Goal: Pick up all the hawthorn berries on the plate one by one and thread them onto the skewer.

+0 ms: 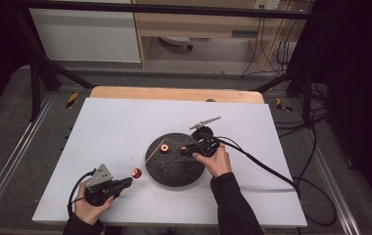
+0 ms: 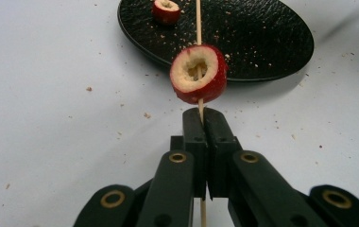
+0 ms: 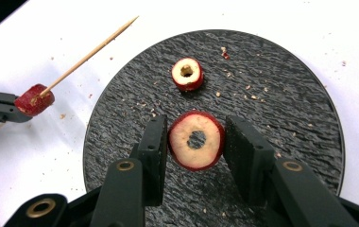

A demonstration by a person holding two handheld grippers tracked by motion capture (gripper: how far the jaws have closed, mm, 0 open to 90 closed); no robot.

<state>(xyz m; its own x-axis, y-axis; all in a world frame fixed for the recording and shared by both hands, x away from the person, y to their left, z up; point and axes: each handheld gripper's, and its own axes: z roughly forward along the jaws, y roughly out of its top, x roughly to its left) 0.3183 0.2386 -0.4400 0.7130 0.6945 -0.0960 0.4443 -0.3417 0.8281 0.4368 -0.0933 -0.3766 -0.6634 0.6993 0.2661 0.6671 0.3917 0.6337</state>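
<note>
A skewer carrying one fruit ring is clamped in the left gripper, just off the plate. On the plate, a larger ring is bracketed by the right gripper; contact cannot be made out. A smaller ring lies beyond.

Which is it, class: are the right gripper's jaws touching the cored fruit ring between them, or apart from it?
Cannot tell. In the right gripper view the fruit ring sits between the right gripper's jaws, edges meeting them with no clear gap or grip.
</note>
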